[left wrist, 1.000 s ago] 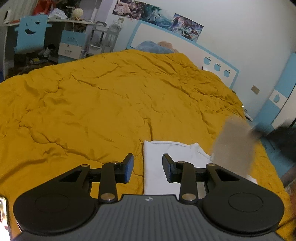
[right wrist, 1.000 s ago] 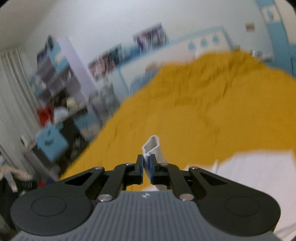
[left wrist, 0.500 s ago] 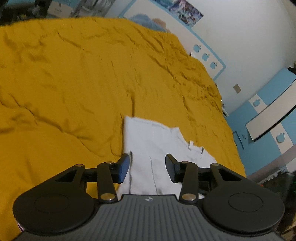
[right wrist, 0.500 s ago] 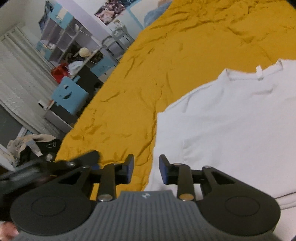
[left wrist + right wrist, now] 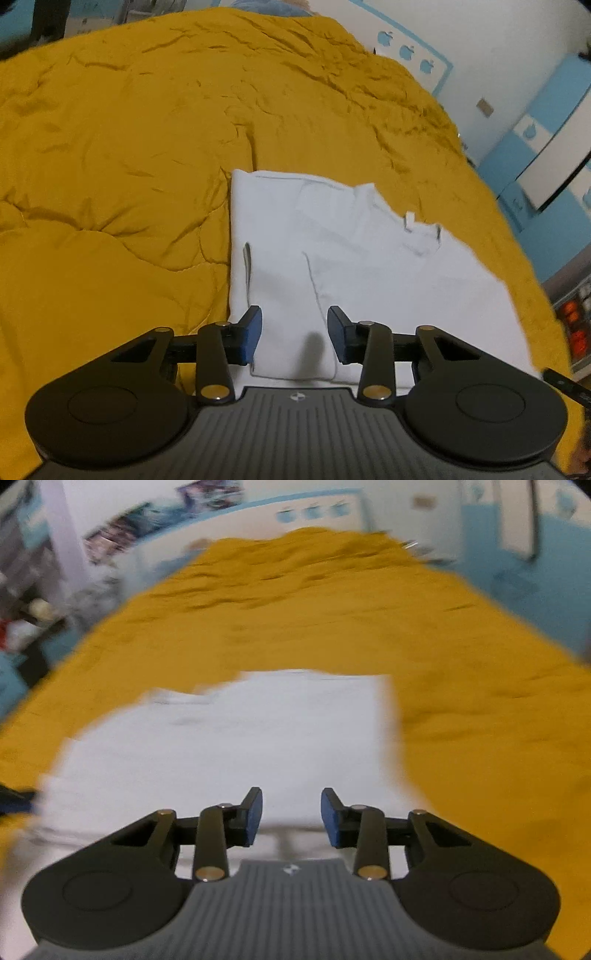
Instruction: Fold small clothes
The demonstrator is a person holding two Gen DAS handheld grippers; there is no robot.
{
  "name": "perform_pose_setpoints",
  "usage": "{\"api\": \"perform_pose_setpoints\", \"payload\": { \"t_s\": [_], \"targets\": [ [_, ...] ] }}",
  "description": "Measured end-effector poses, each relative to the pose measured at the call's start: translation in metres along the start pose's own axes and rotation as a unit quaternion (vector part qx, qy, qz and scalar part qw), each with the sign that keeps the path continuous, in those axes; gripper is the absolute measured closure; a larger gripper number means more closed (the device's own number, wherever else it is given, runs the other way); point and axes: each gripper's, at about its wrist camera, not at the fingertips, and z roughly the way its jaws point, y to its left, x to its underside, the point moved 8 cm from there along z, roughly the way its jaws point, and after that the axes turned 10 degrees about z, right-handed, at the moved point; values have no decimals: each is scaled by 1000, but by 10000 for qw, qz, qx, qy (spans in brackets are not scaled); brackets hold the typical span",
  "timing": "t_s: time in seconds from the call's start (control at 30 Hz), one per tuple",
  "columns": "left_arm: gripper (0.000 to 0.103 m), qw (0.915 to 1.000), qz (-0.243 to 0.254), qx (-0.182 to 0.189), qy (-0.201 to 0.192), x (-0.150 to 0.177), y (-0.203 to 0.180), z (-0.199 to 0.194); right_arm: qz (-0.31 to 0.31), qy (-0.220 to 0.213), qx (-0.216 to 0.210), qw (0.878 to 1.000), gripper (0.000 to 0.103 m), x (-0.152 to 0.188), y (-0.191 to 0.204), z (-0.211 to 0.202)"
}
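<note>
A small white T-shirt point(image 5: 332, 258) lies partly folded on the mustard-yellow bedspread point(image 5: 110, 147), its neck label toward the right. My left gripper point(image 5: 293, 334) hovers low over the shirt's near left edge; its jaws are closing with nothing between the blue pads. In the blurred right wrist view the same white shirt point(image 5: 221, 746) fills the foreground on the bedspread point(image 5: 480, 720). My right gripper point(image 5: 291, 818) hangs over the shirt's near edge, its jaws opening and empty.
The bed's blue-and-white headboard point(image 5: 410, 48) with apple cut-outs stands at the far end. Blue cabinets point(image 5: 546, 140) line the right side. Shelves and clutter point(image 5: 22, 609) sit blurred at the left in the right wrist view.
My right gripper let go of the white fabric it pinched, opened, and swung down over the shirt. My left gripper dropped lower and closer to the shirt's near edge.
</note>
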Motion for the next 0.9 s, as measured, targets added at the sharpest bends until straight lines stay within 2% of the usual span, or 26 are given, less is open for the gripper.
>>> {"api": "perform_pose_setpoints", "payload": {
  "t_s": [0.1,0.2,0.4,0.47,0.53,0.63,0.7,0.8,0.9],
  "targets": [
    [58,9998,135,-133,-6,4,-2,-2,-441,2,519,9977,67,11,-44,-9],
    [58,9995,210,-242,44,9,-4,-4,-651,103,568,9962,66,20,-62,-6],
    [63,9979,374,-470,248,17,-3,-5,-1217,-5,692,9902,65,18,-57,14],
    [66,9971,433,-538,312,18,-2,-3,-1457,-65,734,9866,69,16,-50,20],
    [70,9963,471,-594,393,19,-3,-2,-1643,-143,828,9828,103,12,-44,21],
    [74,9953,629,-632,370,16,-7,-6,-1245,-242,740,9892,103,-4,-51,12],
    [77,9932,786,-699,500,19,-7,-1,-838,-141,632,9944,103,-8,-62,10],
    [77,9903,879,-793,727,28,-2,12,-631,259,651,9955,103,8,-75,26],
    [77,9901,833,-840,758,29,0,12,-443,374,598,9965,103,15,-82,35]
  ]
}}
